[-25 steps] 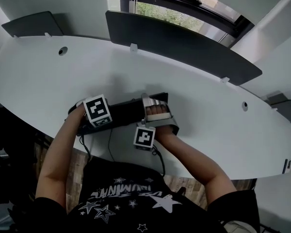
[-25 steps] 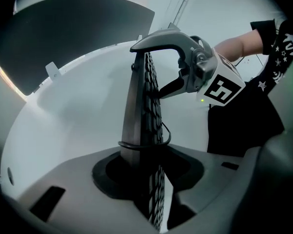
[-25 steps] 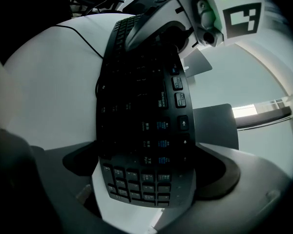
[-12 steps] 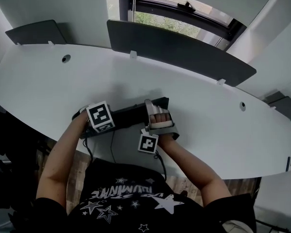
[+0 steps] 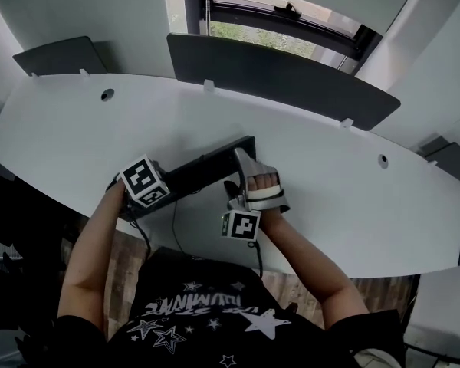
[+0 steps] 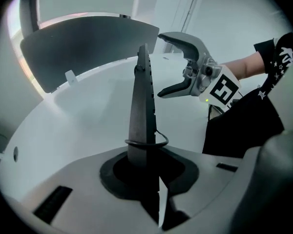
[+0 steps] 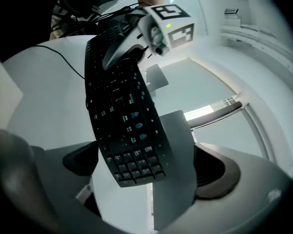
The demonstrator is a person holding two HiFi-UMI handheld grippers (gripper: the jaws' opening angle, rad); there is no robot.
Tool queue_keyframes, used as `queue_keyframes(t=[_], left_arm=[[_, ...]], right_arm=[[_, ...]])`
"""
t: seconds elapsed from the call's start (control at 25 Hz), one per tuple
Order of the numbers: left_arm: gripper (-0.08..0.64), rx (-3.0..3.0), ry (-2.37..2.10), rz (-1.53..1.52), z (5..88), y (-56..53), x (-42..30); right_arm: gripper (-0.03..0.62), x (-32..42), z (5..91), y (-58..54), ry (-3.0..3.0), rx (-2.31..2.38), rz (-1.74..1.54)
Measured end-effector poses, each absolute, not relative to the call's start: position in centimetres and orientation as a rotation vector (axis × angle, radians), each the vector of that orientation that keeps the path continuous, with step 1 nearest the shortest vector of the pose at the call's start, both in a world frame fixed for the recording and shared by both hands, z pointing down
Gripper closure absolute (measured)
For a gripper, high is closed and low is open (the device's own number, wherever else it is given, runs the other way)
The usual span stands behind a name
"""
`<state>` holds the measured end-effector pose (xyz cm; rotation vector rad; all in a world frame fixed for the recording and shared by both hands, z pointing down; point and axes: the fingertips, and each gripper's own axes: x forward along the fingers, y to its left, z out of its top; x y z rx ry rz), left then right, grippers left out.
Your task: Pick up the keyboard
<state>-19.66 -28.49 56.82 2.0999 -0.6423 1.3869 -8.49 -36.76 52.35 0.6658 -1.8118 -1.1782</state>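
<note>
Black keyboard (image 5: 203, 171) sits over the near edge of the white desk (image 5: 330, 167), turned edge-up. The left gripper (image 6: 146, 165) has its jaws pinched on the kbd's left end, w/ a thin cable (image 6: 151, 141) looped round it there. The right gripper (image 7: 146, 179) is at the other end. Its jaws are spread: one grey pad lies behind the kbd, the other is clear of the keys.

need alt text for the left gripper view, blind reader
A black keyboard, seen edge-on, rises from the shut jaws of the left gripper over a white desk. Beside its far end the right gripper hangs with jaws apart; a dark partition stands behind.
</note>
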Motion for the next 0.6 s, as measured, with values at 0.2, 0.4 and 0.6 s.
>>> queue_keyframes(t=[0.2,0.4,0.6], left_arm=[[0.488,2.139,-0.775,1.224,53.9,-28.2,-19.3],[0.488,2.205,-0.841,0.999,51.0,-28.1,-17.8],[0.488,2.233,-0.961,0.799,48.6,-27.9,-15.9]], right_arm=[[0.015,-6.0,47.9,-36.4,-2.058,0.812,-1.063],[0.015,-4.3,44.9,-34.6,-2.450,0.952,-0.769],[0.018,-2.7,43.8,-35.2,-2.685,1.112,-0.373]])
